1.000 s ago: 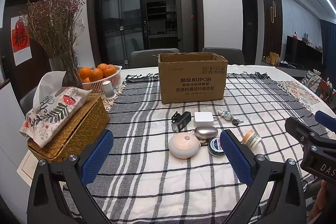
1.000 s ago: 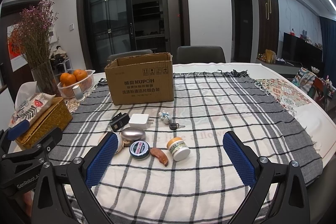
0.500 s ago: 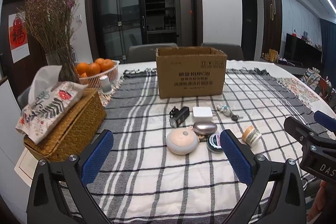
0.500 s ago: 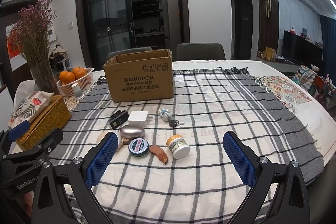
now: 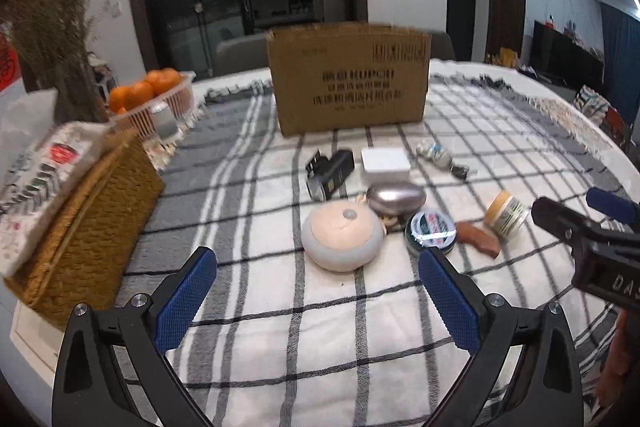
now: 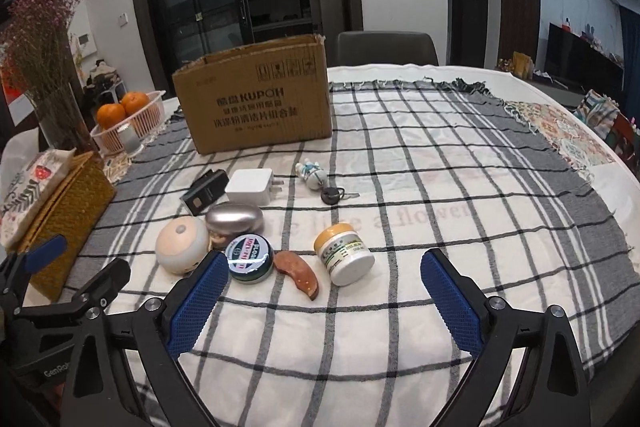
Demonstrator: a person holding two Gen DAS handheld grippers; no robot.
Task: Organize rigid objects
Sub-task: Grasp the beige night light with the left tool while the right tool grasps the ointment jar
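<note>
A: Right gripper [image 6: 320,291], jaws apart but closing, nothing between. White jar [image 6: 347,255] just ahead, on its side, lid toward the cardboard box [image 6: 256,99].
B: Left gripper [image 5: 318,297] spread wide, empty. Round pink case [image 5: 343,237] straight ahead; jar nearer the right one.

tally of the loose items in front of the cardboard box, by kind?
Chargers: 2, black charger, white charger
Round containers: 3, green tin, white jar, pink round case
Silver oval case: 1
Brown wooden piece: 1
Key with figurine: 1
Total: 8
</note>
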